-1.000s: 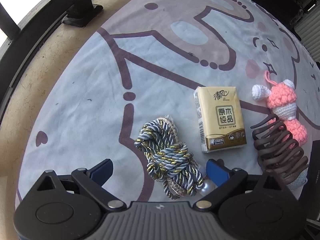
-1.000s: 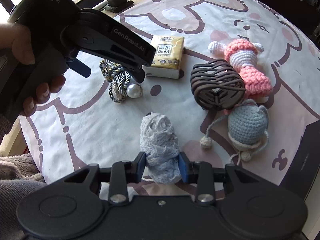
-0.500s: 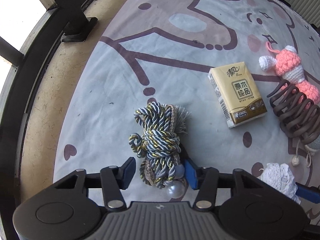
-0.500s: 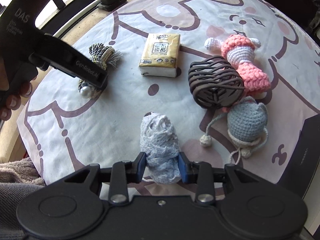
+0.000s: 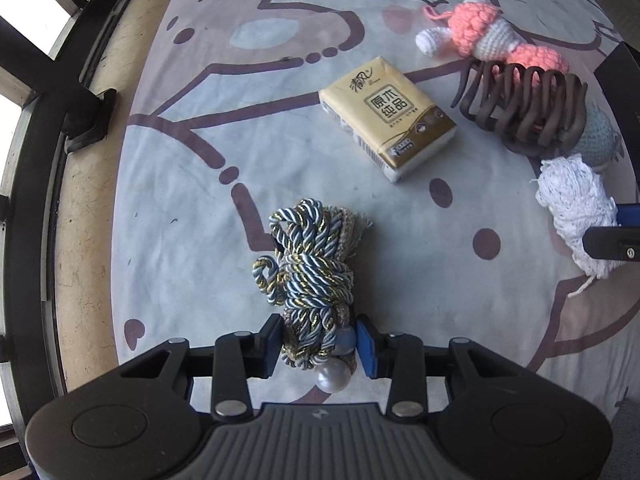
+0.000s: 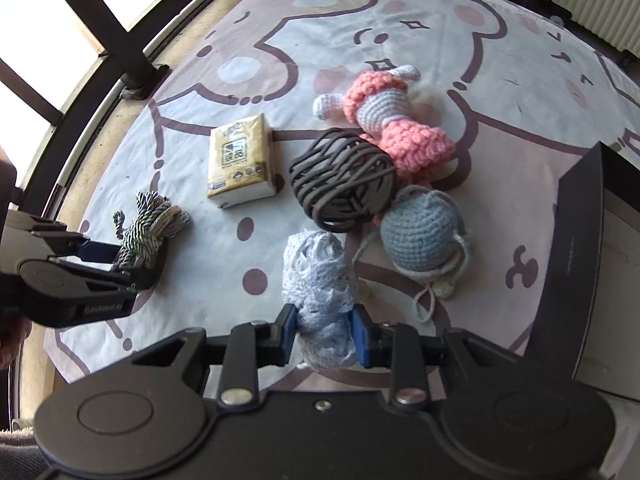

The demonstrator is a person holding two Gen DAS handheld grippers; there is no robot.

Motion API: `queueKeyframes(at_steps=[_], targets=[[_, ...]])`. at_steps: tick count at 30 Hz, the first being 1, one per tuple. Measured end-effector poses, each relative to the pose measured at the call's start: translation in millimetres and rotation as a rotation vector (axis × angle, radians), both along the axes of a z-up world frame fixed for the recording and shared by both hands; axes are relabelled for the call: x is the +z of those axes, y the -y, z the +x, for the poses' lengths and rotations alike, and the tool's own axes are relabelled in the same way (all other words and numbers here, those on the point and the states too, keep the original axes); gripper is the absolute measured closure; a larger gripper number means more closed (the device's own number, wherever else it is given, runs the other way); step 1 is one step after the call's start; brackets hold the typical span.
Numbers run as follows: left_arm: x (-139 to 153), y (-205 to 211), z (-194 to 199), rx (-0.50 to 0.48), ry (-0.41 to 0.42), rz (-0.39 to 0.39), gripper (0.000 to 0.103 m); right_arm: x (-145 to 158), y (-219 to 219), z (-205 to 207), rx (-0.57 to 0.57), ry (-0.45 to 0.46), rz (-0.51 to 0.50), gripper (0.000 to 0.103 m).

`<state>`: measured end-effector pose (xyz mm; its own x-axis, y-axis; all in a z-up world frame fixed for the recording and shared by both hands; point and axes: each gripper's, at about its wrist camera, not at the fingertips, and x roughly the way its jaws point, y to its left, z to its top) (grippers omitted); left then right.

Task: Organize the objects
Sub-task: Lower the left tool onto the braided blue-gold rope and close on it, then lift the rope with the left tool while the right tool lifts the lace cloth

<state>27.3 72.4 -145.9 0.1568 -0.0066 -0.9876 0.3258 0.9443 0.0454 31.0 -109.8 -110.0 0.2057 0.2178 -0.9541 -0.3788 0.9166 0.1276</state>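
Rope bundle, twisted blue, white and gold cord with a pearl bead at its near end, sits between the blue pads of the left tool, low on the cartoon-printed cloth covering the table. The left tool's jaws have just been closing, and in the left wrist view both pads now press on the bundle's near end. Beyond it lies a yellow tissue pack printed with Chinese characters that read 清风 and 原木纯品; the smaller print is too fine to read. In the right wrist view the side of the left tool carries raised lettering that looks like "GenRobot.AI". The right tool has also been closing its jaws, and its pads squeeze a white lace roll. Just beyond that roll are a brown claw hair clip, a pink crochet doll and a blue crochet ball, crowded together and touching. A dark box stands at the right edge.
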Motion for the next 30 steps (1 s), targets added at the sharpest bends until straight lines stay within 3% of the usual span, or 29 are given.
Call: queueKeyframes(at_steps=[8,21,25,30], targets=[[5.9,-6.3,7.2,0.097,0.019,-0.054,0.038,-12.5,2.3,-3.4,0.014,-0.053,-0.025,0.071],[-0.3,-21.5,21.9,0.255,-0.003,-0.103,0.039,-18.7,0.5,-2.9,0.07,-0.056,-0.025,0.065],[-1.2,-24.1,22.2,0.267,-0.02,-0.127,0.054,-18.5,-0.9,-2.8,0.081,-0.053,-0.024,0.066],[-0.8,-23.8,20.8,0.251,-0.029,-0.126,0.056,-16.4,0.2,-1.4,0.075,-0.048,-0.009,0.069]])
